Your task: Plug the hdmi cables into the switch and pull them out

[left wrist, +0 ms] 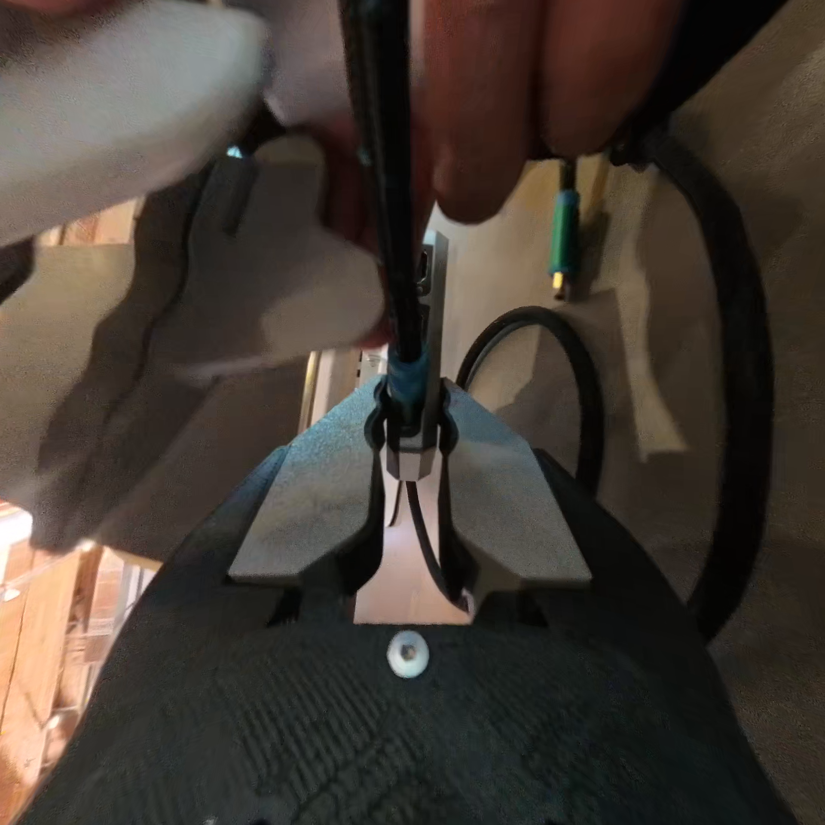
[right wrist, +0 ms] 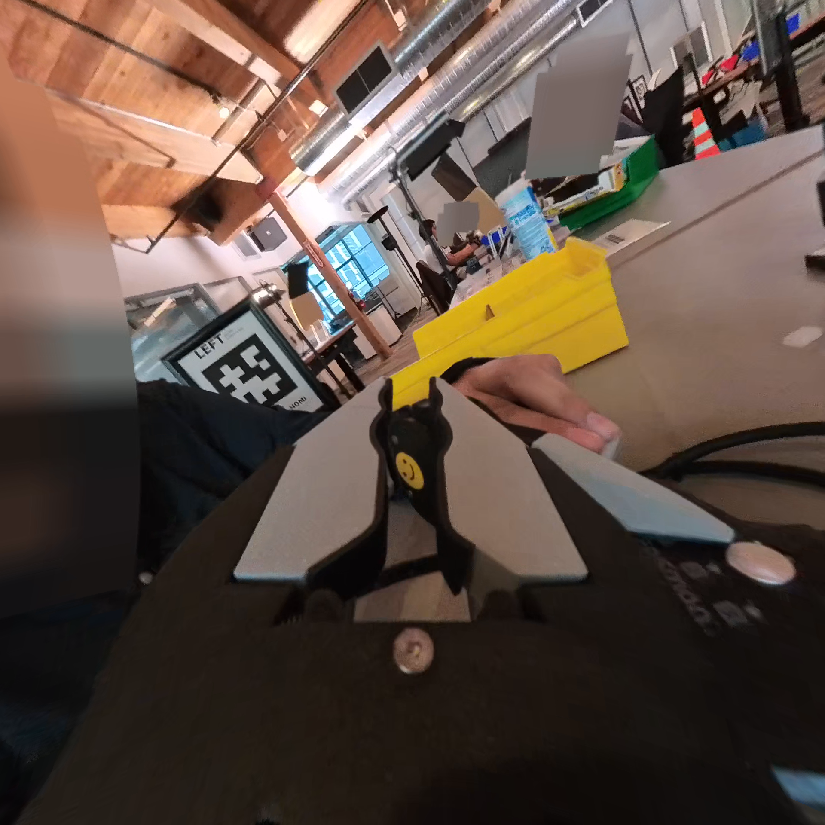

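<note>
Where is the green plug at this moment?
In the left wrist view, the green plug lies on the table, unplugged, right of the switch and above the black cable loop.

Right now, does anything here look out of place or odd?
Mostly normal. The left tongs grip the grey switch with a blue-banded cable in it. Only the green-banded cable lies loose on the table, unplugged.

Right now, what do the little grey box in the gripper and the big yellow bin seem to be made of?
The switch looks like brushed or matte metal, perhaps aluminium: silver-grey with crisp bevelled edges, though painted plastic is possible. It sits clamped in the left gripper. The yellow bin looks like moulded plastic: uniform bright colour, smooth slightly glossy walls with ribbed steps.
</note>
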